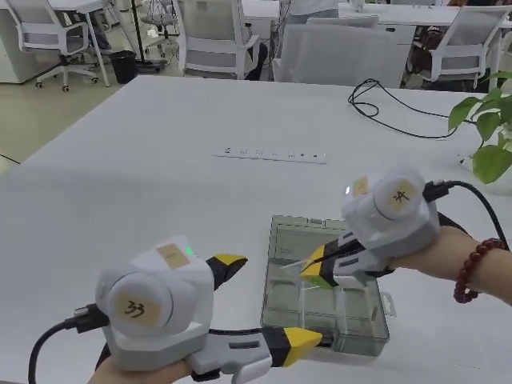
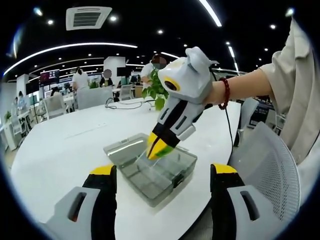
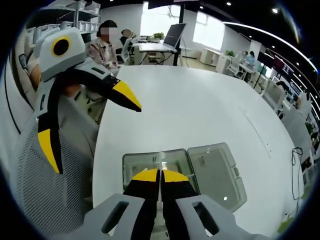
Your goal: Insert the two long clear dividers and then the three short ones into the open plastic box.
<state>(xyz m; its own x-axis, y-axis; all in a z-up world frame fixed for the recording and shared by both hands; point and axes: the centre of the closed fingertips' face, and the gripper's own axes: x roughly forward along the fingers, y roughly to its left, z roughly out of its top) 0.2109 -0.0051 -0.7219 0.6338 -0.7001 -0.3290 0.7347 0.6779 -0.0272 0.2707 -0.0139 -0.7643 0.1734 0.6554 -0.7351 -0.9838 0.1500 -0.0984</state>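
**Right gripper clamped on one clear divider over the open box**

The jaws of the right gripper [image 1: 314,270] are pressed together on one thin clear divider [image 3: 160,159]; it is held edge-on just above the open plastic box [image 1: 360,340]. In the right gripper view the divider is seen only as a fine pale line between the two yellow tips; whether it is a long or a short one cannot be told. The jaws of the left gripper [image 1: 264,298] are spread wide apart and nothing is held between them; this gripper is kept near the corner of the box closest to the person, and contact with the box cannot be made out.

Two grippers, one box and one held divider are counted. The box is made of two parts: a grey tray, and a lid [image 3: 215,172] laid flat open beside it. Faint upright lines are noticed inside the tray in the head view; because the plastic is clear, it cannot be told how many dividers are seated there.

The box is placed on a white table [image 1: 160,184]. Beyond it one white strip [image 1: 268,154] with small marks is seen, too small to identify; one black cable [image 1: 384,104] is looped at the far right; one green plant [image 1: 488,128] is cut off by the right edge. One beaded bracelet [image 1: 468,272] is worn on the wrist behind the right gripper; the hand under the left gripper is cut off by the bottom edge.
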